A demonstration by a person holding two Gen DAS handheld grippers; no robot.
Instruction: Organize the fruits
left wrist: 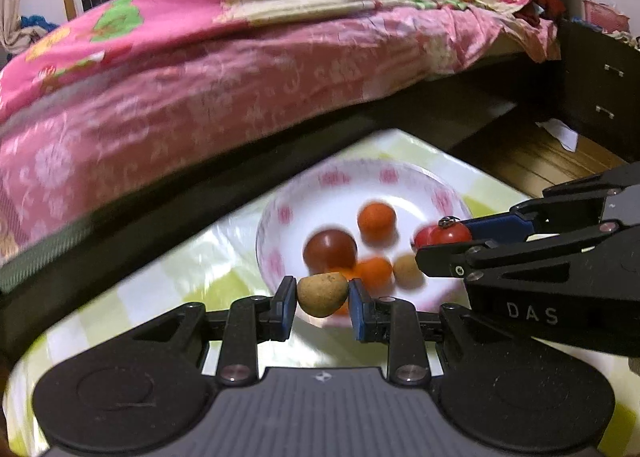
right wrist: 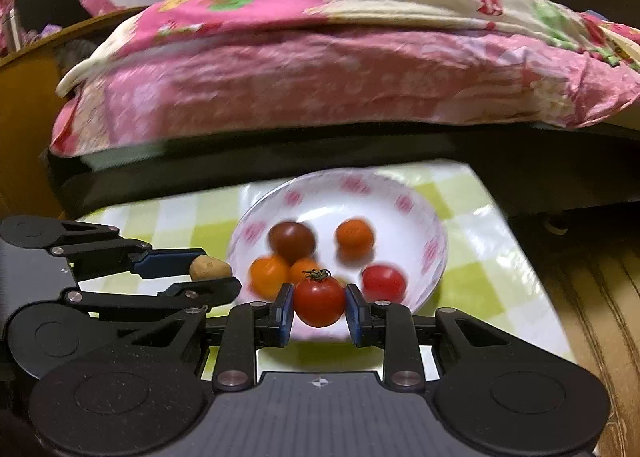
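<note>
A white bowl with pink flowers (left wrist: 404, 177) (right wrist: 436, 233) stands on a green-checked tablecloth. It holds a dark red tomato (right wrist: 291, 238), several orange fruits (right wrist: 354, 235) and a red tomato (right wrist: 383, 283). My left gripper (left wrist: 322, 296) is shut on a small tan fruit (left wrist: 322, 293) at the bowl's near rim; it also shows in the right wrist view (right wrist: 210, 268). My right gripper (right wrist: 319, 303) is shut on a red tomato with a green stem (right wrist: 319, 300), held at the bowl's near edge, seen also in the left wrist view (left wrist: 442, 235).
A bed with a pink floral quilt (right wrist: 320, 69) and a dark frame runs behind the table. A dark cabinet with drawers (left wrist: 600, 89) and wooden floor (left wrist: 532, 161) lie to the right. The table edge (right wrist: 512, 217) drops off on the right.
</note>
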